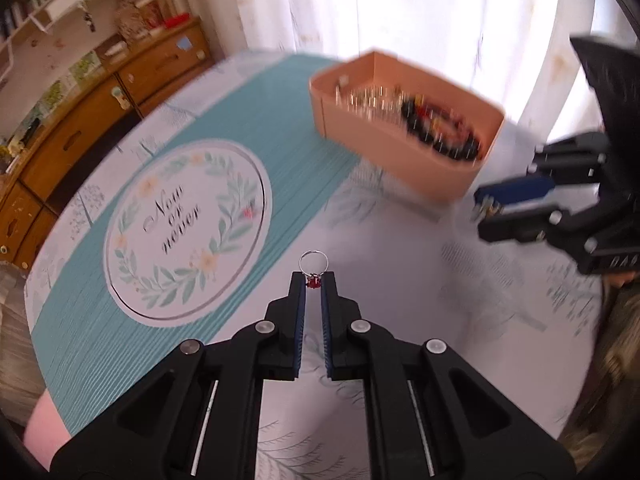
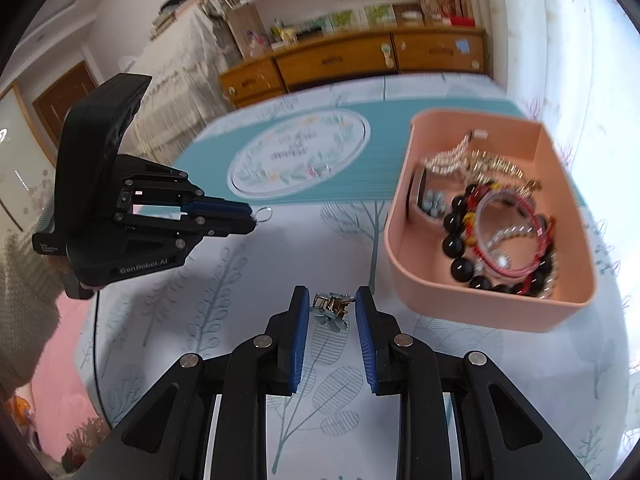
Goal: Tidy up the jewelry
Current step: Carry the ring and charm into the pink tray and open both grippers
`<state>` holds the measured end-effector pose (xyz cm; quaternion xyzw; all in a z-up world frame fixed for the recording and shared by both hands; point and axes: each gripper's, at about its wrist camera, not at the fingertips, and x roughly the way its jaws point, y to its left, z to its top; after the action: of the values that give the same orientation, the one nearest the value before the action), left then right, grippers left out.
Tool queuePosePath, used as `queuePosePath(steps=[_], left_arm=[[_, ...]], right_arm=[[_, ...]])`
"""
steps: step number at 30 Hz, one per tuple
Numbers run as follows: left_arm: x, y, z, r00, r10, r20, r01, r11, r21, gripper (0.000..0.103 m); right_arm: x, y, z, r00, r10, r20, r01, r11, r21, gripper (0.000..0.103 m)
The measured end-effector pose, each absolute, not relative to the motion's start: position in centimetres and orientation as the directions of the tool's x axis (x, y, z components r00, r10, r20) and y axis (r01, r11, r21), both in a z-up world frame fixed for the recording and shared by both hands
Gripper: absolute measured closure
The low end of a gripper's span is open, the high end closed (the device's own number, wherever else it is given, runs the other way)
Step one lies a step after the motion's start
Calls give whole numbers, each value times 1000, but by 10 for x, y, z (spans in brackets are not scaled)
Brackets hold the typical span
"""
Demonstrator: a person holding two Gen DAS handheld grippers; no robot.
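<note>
My left gripper (image 1: 313, 280) is shut on a silver ring with a red stone (image 1: 313, 270), held above the table; the ring also shows at its tip in the right wrist view (image 2: 264, 214). My right gripper (image 2: 332, 300) is shut on a small metal clasp piece with pale blue stones (image 2: 331, 308); it shows at the right of the left wrist view (image 1: 486, 208). A pink box (image 2: 472, 312) holds black-bead bracelets (image 2: 460, 244), a red bracelet and gold and silver chains. It sits to the right of both grippers and also shows in the left wrist view (image 1: 404, 160).
The table wears a pale leaf-print cloth (image 2: 248, 272) with a teal runner and a round "Now or never" wreath emblem (image 1: 188, 228). A wooden sideboard (image 2: 340, 60) and shelves stand beyond the table. A white curtain (image 1: 420, 12) hangs behind the box.
</note>
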<state>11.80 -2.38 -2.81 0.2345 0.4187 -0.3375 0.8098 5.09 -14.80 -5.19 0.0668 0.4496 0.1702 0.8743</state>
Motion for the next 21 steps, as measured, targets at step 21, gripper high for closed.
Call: queuePosePath(steps=[21], left_arm=[[103,-141,-12,430,-465,-773,690,722,-51,97]], right_arm=[[42,-252,-11,689,229,-687,-12,952,305,79]])
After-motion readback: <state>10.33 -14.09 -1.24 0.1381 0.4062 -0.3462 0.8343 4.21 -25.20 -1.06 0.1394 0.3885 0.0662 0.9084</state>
